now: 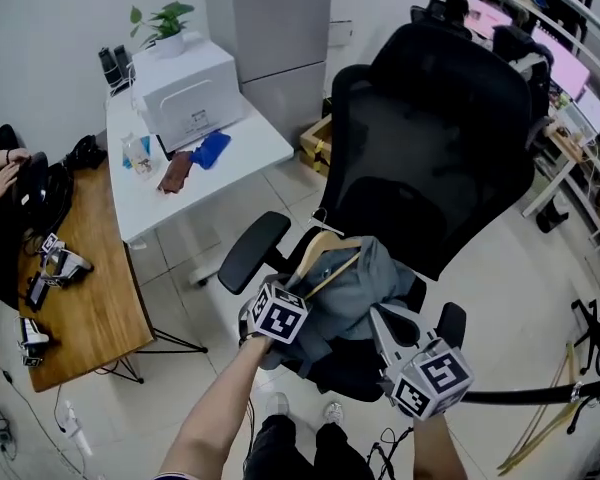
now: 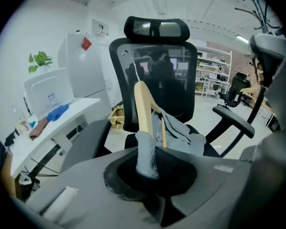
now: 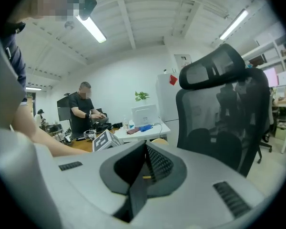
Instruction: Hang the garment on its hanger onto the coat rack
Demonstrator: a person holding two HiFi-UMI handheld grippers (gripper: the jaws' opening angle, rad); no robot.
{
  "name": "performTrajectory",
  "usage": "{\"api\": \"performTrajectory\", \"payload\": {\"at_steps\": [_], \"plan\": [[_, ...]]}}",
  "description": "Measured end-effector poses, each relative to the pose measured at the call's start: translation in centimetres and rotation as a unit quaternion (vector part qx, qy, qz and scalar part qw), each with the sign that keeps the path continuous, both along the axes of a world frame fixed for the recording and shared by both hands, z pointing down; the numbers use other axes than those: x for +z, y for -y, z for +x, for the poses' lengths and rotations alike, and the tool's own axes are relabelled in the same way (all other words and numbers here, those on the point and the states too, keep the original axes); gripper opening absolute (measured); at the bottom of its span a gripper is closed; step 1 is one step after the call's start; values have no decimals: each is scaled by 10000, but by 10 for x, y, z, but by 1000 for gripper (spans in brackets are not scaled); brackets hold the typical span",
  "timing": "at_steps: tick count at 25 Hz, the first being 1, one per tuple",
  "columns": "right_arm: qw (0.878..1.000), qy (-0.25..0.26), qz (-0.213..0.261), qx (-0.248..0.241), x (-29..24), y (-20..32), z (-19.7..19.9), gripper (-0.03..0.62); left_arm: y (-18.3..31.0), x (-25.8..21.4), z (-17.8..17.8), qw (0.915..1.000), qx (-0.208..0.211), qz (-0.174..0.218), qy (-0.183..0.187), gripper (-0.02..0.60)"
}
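The garment point(image 1: 365, 288), grey and bunched, lay on the seat of the black office chair point(image 1: 430, 138). Its wooden hanger point(image 1: 320, 253) stood tilted at the chair's front edge, with the metal hook rising in front of the backrest.

The left gripper point(image 2: 148, 168) sat at the chair's front, on the side of the armrest point(image 1: 250, 251). Its jaws were nearly together and pinched on a fold of the garment just beside the hanger's arm. The right gripper point(image 3: 144, 168) hovered at the chair's front on the other side. Its jaws were pressed together with nothing between them.

The tall mesh backrest and headrest rose directly behind the garment. The two armrests flanked it closely.

Beyond the chair's armrest stood a white table point(image 1: 250, 153). On it were a white box-like appliance point(image 1: 190, 93), a potted plant point(image 1: 165, 23) and a blue cloth point(image 1: 211, 150). Farther from the chair on that side was a wooden desk point(image 1: 90, 298) littered with small devices, and a person point(image 3: 83, 111) stood working at it. A cardboard box point(image 1: 318, 138) sat on the floor just behind the chair. On the chair's opposite side stood shelving point(image 1: 570, 88). Dark curved prongs point(image 2: 257, 8) showed high on that side in the left gripper view. Whether they belonged to the coat rack could not be told.
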State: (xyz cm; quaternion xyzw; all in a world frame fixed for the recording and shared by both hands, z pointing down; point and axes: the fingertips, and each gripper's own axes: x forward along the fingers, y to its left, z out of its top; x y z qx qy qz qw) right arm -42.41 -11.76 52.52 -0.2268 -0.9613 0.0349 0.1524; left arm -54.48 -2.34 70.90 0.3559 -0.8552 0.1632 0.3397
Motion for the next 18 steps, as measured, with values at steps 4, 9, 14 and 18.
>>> {"api": "performTrajectory", "payload": {"at_steps": [4,9,14,18], "plan": [[9993,361,79,-53,-36,0,3,0,0,-56,1,9988,297,-28,389,64],[9973,724,120,-75,-74,5,12,0,4,-124,7,9926,744,-274,925,64],[9929,1175,138,-98,-114,9,14,0,6,-203,3,9842,864,-261,1526,63],[9894,1428,197,-197,-141,10,17,0,4,-261,5,9768,838,-288,1951,63]]}}
